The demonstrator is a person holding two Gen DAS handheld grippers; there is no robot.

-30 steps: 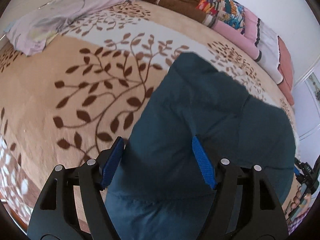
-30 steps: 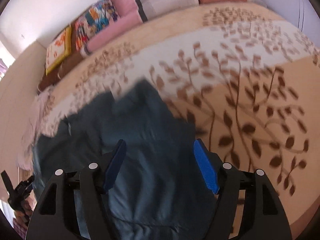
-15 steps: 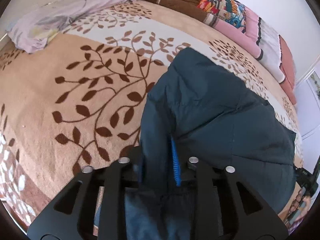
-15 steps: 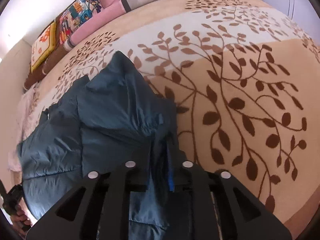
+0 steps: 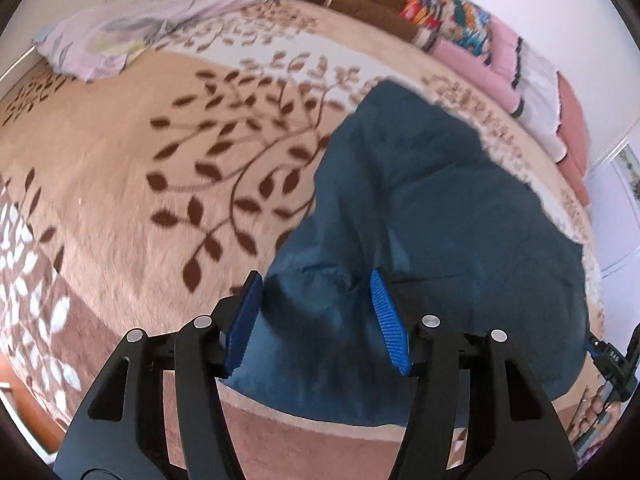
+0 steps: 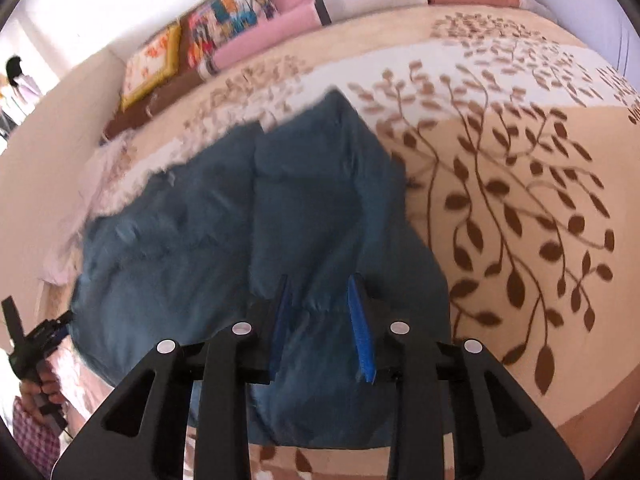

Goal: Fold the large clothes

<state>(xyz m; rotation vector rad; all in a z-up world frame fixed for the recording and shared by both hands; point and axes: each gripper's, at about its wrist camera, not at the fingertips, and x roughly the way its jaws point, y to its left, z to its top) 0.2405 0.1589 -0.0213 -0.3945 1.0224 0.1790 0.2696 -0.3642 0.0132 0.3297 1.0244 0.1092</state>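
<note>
On the leaf-patterned blanket (image 5: 120, 184) lies a folded teal jacket (image 5: 420, 208) (puffy).

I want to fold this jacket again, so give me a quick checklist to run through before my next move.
1. Left gripper let go of the jacket: ok, jaws have just been opening, pads off the cloth.
2. Right gripper let go: cannot tell, jaws have just been opening but stand narrow with cloth between them.
3. Jacket lies on the blanket: ok.
4. Jacket lies flat: not ok, puffy with creases.
5. Pillow apart from the jacket: ok.
</note>
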